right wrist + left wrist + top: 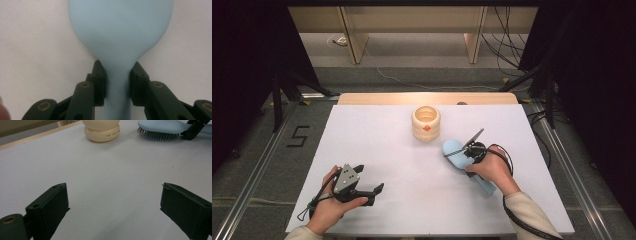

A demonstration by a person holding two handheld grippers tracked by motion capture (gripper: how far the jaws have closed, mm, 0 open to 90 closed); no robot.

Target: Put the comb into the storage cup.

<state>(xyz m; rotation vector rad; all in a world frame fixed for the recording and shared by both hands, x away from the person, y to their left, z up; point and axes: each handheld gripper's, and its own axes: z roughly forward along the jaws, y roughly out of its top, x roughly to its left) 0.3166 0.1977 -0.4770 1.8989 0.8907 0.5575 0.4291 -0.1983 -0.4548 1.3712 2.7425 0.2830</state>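
A light blue hairbrush (pixel 454 150) lies bristles down on the white table, right of centre. My right gripper (pixel 469 156) is shut on its neck; in the right gripper view both black pads (pixel 100 80) press the narrow neck just below the brush head (pixel 120 27). In the left gripper view the brush (pixel 160 127) lies at the top right, bristles on the table. A cream round pot (pixel 426 122) stands behind the brush near the table's far edge, and its base (pixel 101 131) appears in the left gripper view. My left gripper (pixel 369 186) rests open at the front left with nothing between its jaws (pixel 113 205).
The white table top (pixel 377 145) has a wooden strip along its far edge (pixel 377 98). A black cable (pixel 524 220) trails from my right gripper off the front edge. Dark curtains and stand legs flank the table.
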